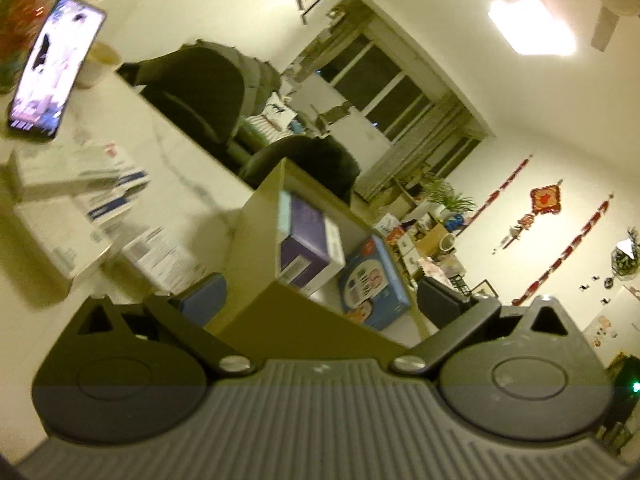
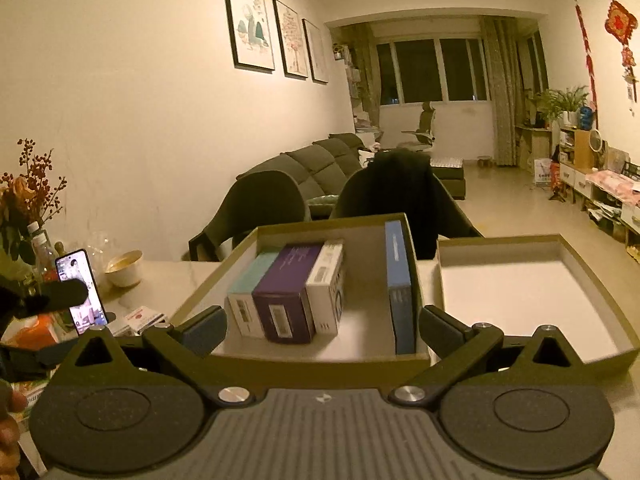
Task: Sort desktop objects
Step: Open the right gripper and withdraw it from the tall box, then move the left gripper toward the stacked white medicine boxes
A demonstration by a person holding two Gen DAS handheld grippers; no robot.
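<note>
In the right wrist view my right gripper [image 2: 323, 332] stands open just in front of an olive cardboard tray [image 2: 332, 360], with nothing between its fingers. Inside the tray a teal-and-white box [image 2: 248, 296], a purple box [image 2: 286, 296] and a white box [image 2: 326, 284] stand side by side. A blue box [image 2: 398, 284] stands on edge against the tray's right wall. In the tilted, blurred left wrist view my left gripper [image 1: 320, 304] is open too, with a corner of the same tray [image 1: 260, 240] rising ahead of it. Several white medicine boxes [image 1: 80, 184] lie on the table to its left.
A second olive tray [image 2: 600, 300], empty, sits right of the first. A lit phone [image 2: 82, 292] leans upright at the left beside a bowl [image 2: 124, 268], bottles and flowers. Dark chairs [image 2: 400, 196] stand behind the table. A hand [image 2: 8, 420] shows at the left edge.
</note>
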